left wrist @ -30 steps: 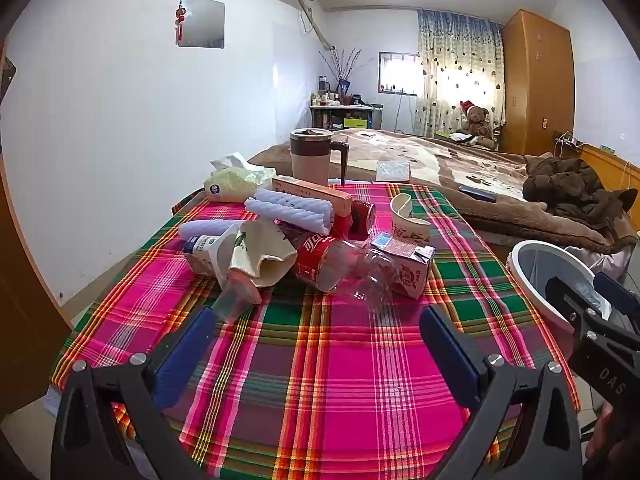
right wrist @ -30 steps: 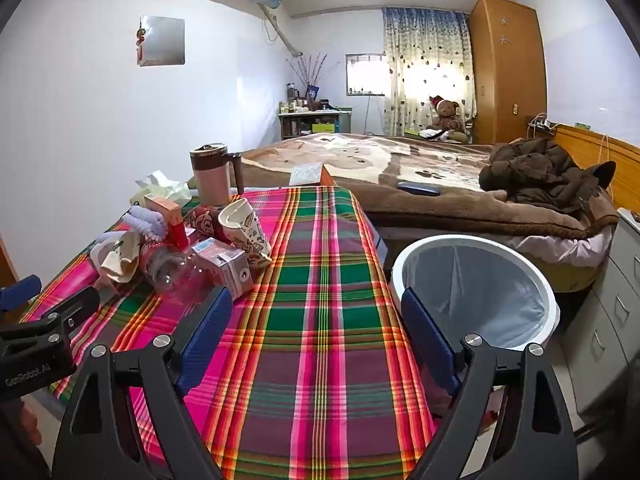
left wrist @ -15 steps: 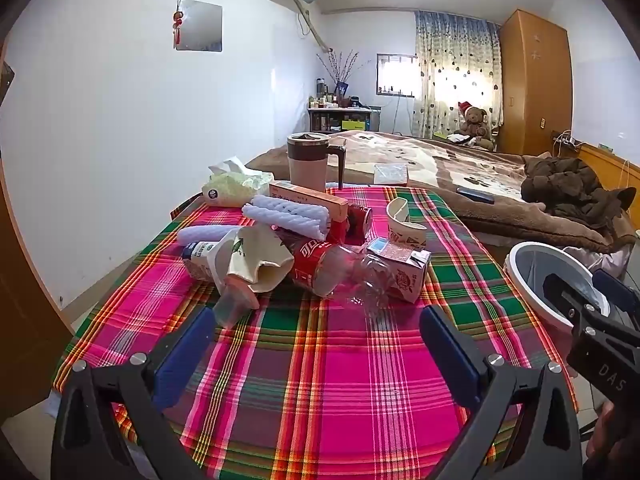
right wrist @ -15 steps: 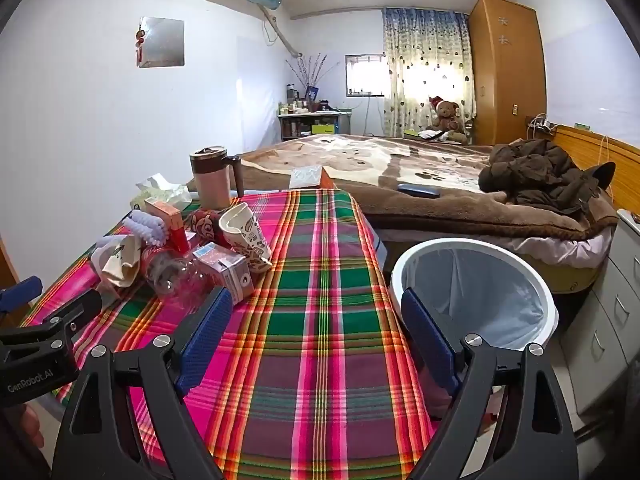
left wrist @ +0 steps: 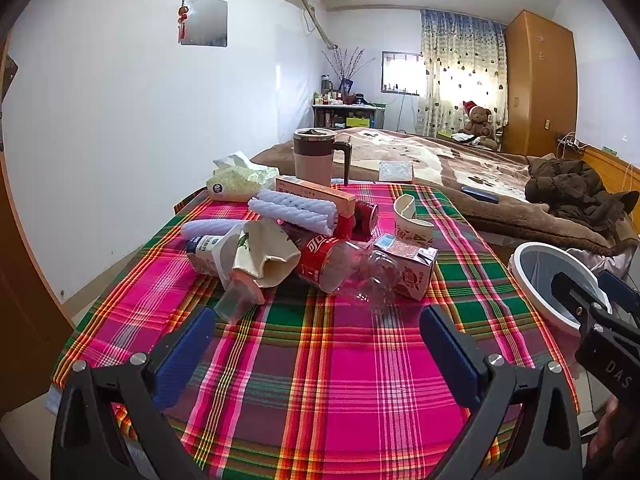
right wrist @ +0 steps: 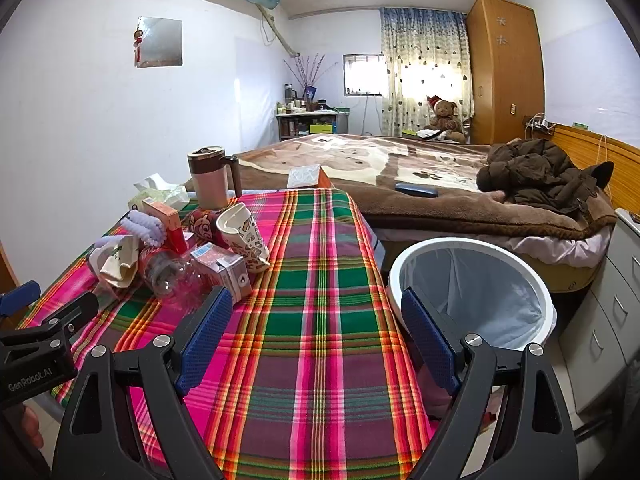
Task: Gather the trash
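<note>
Left wrist view: trash pile sits mid-table toward the far-left side of the plaid tablecloth, nothing collected yet as far as I can judge. Nearest items: crushed clear plastic bottle w/ red label, lying on its side, touching a small drink carton on its right. Left of the bottle: crumpled paper cup, white bottle lying flat. Behind: bent paper cup, red can, orange box over white twisted rolls. Tissue pack and lidded mug at far edge; prob not trash, leave them.

Left gripper: jaws wide, empty, hovering above the near half of the table, aimed at the bottle. Right gripper: jaws wide, empty, over the near right edge, just beside the white bin, which stands on the floor off the table's right side; liner looks empty.

Step in hand, my read: first pick, prob bottle or carton.

How to do it well:
- approach low, straddle the bottle across its narrow width, not lengthwise
- bottle is crushed + slick, so close fully before lifting
- carton touches it; lift straight up to avoid dragging neighbours off the edge
- carry over the right edge, release only once above the bin rim
</note>
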{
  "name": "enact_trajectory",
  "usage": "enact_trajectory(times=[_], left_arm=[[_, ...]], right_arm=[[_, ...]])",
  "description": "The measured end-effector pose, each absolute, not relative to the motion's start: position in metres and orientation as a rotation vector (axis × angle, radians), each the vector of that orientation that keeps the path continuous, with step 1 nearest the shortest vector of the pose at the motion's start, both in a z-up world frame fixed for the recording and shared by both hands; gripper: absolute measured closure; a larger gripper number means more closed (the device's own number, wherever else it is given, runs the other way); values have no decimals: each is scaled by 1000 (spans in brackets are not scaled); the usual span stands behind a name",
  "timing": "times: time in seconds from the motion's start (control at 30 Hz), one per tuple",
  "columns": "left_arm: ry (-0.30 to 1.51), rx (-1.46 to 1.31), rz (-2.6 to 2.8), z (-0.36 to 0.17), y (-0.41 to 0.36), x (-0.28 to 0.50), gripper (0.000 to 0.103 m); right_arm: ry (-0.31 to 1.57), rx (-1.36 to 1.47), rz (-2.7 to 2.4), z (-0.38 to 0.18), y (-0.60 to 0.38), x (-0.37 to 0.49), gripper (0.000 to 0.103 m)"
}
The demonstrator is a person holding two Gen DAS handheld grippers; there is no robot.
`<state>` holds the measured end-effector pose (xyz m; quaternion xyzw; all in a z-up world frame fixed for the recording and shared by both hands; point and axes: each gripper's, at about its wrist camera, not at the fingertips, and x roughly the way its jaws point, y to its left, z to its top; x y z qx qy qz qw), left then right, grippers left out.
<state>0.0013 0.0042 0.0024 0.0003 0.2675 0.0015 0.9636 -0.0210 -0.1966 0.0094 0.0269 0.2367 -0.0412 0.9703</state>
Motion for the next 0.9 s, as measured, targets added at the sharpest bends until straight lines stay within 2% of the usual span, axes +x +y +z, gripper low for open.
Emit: enact_trajectory(times=[0.9], left_arm=[[539, 1, 7, 4, 6, 2, 0]], right_arm=[[477, 52, -85, 10, -196, -22, 15]])
